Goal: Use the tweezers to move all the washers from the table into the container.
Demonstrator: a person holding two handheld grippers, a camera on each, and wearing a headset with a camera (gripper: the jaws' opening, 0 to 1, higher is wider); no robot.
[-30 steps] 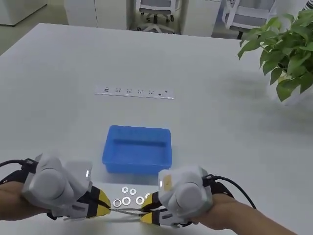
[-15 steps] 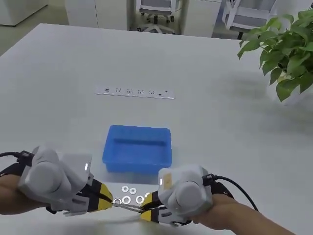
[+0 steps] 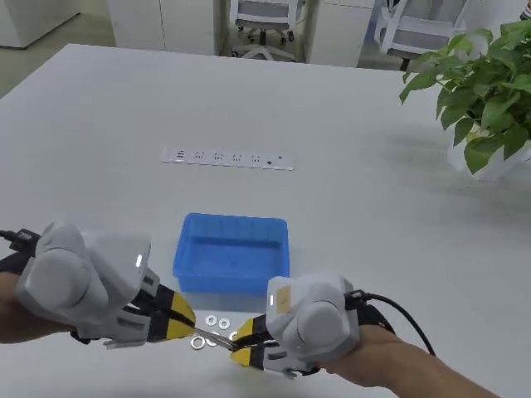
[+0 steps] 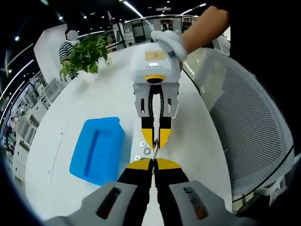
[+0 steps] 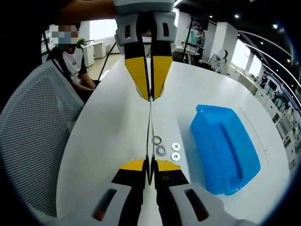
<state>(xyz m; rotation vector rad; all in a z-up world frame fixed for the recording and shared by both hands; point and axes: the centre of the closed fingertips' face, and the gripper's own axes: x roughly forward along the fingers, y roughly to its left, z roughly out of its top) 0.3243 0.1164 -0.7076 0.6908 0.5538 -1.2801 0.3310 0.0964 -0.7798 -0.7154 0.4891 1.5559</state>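
Two grippers share one pair of tweezers: we keep our left gripper and right gripper clamped on its opposite ends. The washers lie at its 12 o'clock, just short of the blue container. On the white table a power strip lies at 12 o'clock and a potted plant stands at 2. Since a second ago our left gripper has risen closer to the washers.

I see bright, even overhead light | soft plant shadow on table, upper right | ceiling strips glare | gripper views bend at edges | focus sharp
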